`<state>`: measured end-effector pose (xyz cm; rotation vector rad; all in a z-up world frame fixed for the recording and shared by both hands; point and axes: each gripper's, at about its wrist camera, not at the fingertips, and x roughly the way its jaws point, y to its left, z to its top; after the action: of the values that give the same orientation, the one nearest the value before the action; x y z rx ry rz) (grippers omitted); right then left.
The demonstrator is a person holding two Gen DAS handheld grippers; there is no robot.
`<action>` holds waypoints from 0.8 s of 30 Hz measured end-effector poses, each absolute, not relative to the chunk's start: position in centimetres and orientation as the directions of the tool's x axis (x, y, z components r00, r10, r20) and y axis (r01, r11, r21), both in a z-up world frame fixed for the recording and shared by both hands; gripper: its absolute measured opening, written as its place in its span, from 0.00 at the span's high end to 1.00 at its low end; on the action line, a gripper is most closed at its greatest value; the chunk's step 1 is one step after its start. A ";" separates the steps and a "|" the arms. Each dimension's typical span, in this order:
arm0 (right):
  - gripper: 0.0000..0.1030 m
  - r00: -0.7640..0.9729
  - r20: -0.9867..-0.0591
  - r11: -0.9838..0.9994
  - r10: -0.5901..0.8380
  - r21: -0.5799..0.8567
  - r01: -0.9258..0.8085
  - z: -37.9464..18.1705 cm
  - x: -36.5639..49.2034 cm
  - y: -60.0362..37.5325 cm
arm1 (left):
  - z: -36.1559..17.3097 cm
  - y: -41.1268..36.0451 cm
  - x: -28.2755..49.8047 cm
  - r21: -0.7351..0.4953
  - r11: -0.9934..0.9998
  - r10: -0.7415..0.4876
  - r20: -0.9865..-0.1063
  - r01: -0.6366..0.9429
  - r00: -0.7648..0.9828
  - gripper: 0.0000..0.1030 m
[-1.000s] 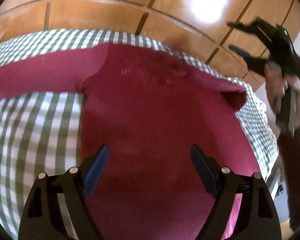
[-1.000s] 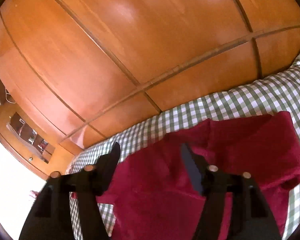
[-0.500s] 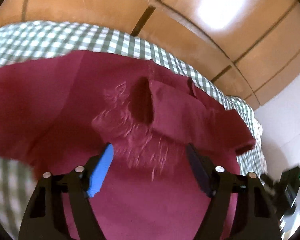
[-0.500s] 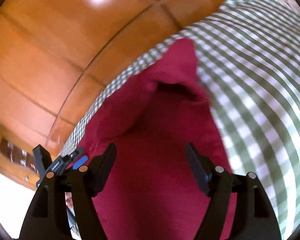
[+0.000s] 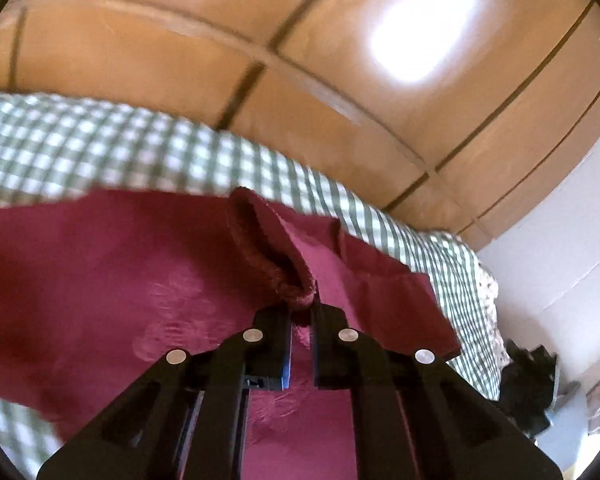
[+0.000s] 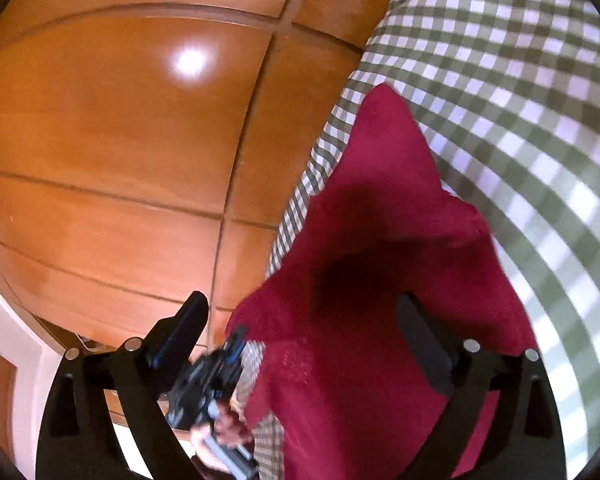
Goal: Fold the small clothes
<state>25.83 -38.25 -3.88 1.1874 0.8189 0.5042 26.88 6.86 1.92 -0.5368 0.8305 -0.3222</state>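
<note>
- Left gripper (image 5: pixel 300 316) has just closed, pinching the dark red fleece garment's (image 5: pixel 100 272) ribbed cuff.
- Right gripper (image 6: pixel 304 328) has just been opening wide, jaws apart over the garment on the green checked sheet (image 6: pixel 520 80).

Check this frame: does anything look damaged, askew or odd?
Nothing looks damaged. The maroon garment lies rumpled, not flat, on the green checked cover, its ribbed edge pinched up by the left tool. That fits mid-fold.
</note>
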 end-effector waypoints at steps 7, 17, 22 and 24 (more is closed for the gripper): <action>0.11 0.594 -0.401 0.415 0.698 0.902 0.121 -5.2 26.1 -38.2 | -1.4 9.6 26.1 -0.444 0.896 -0.355 -0.723 -0.004 0.593 0.94; 0.11 0.565 -0.626 0.814 0.538 0.559 -0.156 2.2 25.2 -31.2 | -1.6 8.8 25.9 -0.409 0.912 -0.341 -0.714 0.030 0.612 0.94; 0.17 0.542 -0.796 0.958 0.269 0.280 -0.063 -2.5 28.0 -28.7 | -2.1 9.0 26.1 -0.263 0.963 -0.176 -0.773 -0.055 0.609 0.87; 0.17 0.561 -0.794 0.968 0.236 0.240 -0.067 -4.0 27.6 -28.2 | -2.1 9.1 25.7 -0.209 0.971 -0.098 -0.785 -0.113 0.612 0.71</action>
<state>27.58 -28.16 -4.05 0.1912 0.9602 0.1793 25.67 9.14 -2.09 -0.2484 0.9143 0.0089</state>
